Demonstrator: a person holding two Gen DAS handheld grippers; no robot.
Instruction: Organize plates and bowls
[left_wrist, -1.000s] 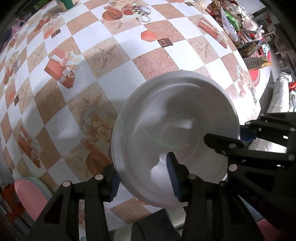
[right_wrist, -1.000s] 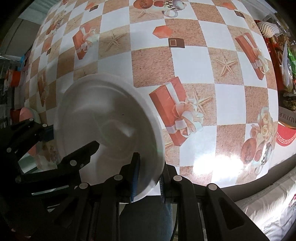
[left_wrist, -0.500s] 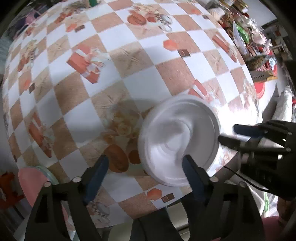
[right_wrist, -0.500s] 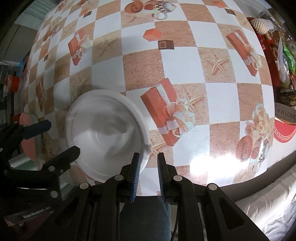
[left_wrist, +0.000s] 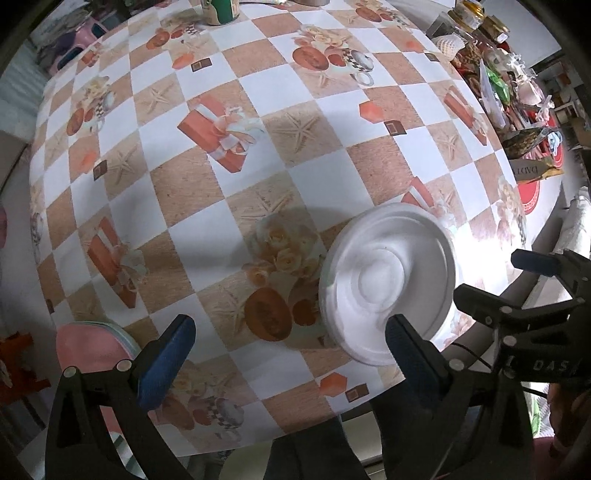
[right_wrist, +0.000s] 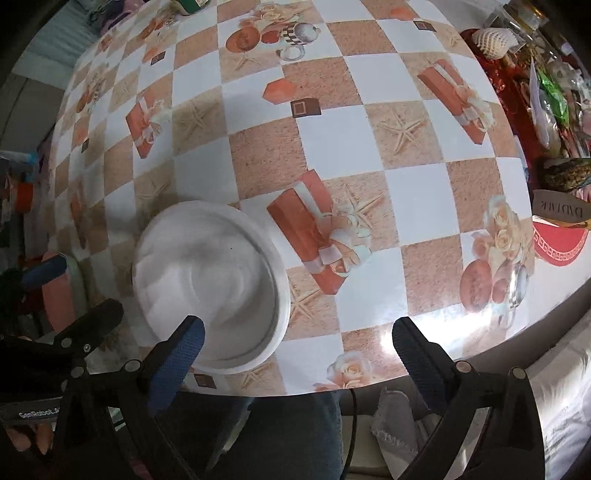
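Both pairs of jaws are standing spread wide and pinching nothing; each has just been opening, and the white plate (left_wrist: 388, 280) that was between them is now lying free on the table.

The left gripper (left_wrist: 291, 354) is pointing down over the near edge of the table (left_wrist: 184, 192), its blue-padded fingers (left_wrist: 166, 354) splayed far apart with only patterned cloth showing in the gap. Its right-hand pad is overlapping the near rim of the plate in the left wrist view, though whether it is touching the rim is not clear. The right gripper (right_wrist: 299, 354) is hanging beside it, likewise opened out; its left finger is crossing the plate's near edge in its own view, while the other finger is sitting over bare cloth near the table's rim.

The plate is resting flat, right way up, close to the near edge of the table, partly covering a printed gift box and a cluster of roses on the checked cloth. A pink plate (left_wrist: 88, 347) is lying off to the left, at a lower level beyond the table's edge. A person's trouser leg (right_wrist: 280, 435) is showing under the table edge. Clutter (left_wrist: 517, 85) is crowding the far right end of the table, and a green can (left_wrist: 221, 11) is standing at the far side.
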